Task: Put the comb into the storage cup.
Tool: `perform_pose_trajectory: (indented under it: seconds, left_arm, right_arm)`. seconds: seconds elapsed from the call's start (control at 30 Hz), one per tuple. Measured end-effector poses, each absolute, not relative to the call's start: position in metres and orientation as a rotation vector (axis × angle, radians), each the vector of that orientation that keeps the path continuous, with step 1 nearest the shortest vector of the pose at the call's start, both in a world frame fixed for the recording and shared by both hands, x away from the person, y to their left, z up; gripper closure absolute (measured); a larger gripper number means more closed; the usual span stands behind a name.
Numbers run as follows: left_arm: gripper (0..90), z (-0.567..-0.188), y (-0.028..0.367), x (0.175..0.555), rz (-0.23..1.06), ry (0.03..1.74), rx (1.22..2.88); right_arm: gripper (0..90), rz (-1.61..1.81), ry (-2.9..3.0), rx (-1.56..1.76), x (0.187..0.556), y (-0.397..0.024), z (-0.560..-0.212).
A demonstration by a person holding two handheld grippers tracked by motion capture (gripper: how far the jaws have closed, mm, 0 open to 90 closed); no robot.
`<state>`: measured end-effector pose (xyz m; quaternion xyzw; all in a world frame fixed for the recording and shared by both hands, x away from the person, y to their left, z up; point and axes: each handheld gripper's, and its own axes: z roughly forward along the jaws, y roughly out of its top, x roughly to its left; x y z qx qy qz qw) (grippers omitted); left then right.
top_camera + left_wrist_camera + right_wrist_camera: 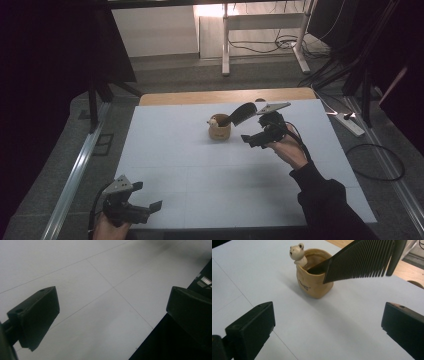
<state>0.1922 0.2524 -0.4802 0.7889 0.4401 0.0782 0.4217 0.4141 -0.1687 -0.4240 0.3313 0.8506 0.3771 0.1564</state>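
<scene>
Right gripper (256, 136) raised just beside cup, jaws apart, empty | left gripper (145, 207) low at table edge, spread, empty | black toothed comb (359, 260) tilted in glossy tan bear cup (314, 282)

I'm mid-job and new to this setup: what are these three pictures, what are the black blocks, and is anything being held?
A person holds a two-jaw hand gripper in each hand. The high view looks down on the white table. There, the left gripper hovers near the front edge, and the right gripper sits beside a tan cup with a black comb leaning in it. The other two pictures come from cameras on the grippers; the black blocks are their jaws. Both stand wide open, holding nothing.
</scene>
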Motion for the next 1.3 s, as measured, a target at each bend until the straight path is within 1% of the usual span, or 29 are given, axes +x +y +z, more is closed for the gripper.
perform_pose_trajectory:
  seconds: [1.3]
  left_arm:
    - [0.1,-0.48,0.253,0.193,0.197,1.12,1.961]
  right_arm:
    - [0.0,1.078,2.421,0.927,0.366,-0.201,-0.427]
